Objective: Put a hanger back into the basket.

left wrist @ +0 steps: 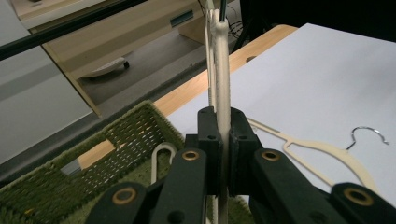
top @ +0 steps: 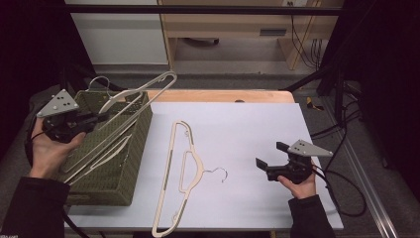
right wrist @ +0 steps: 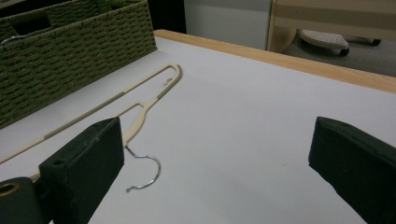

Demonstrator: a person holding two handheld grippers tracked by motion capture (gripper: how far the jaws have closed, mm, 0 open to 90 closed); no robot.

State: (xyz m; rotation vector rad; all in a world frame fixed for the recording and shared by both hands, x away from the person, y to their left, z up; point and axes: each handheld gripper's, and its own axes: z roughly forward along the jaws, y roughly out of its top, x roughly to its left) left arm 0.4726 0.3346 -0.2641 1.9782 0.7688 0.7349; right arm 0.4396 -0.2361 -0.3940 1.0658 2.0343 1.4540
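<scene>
Two hangers: left hand-held gripper clamps one tilted over the basket, likely lifting it out; right hand-held gripper gapes empty near the counter hanger.

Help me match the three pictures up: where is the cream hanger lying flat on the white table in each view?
High view: flat hanger at centre, right of the green basket.
Left gripper view: lower right, behind the left tongs.
Right gripper view: left of centre.
Shared landmark: its metal hook.
</scene>
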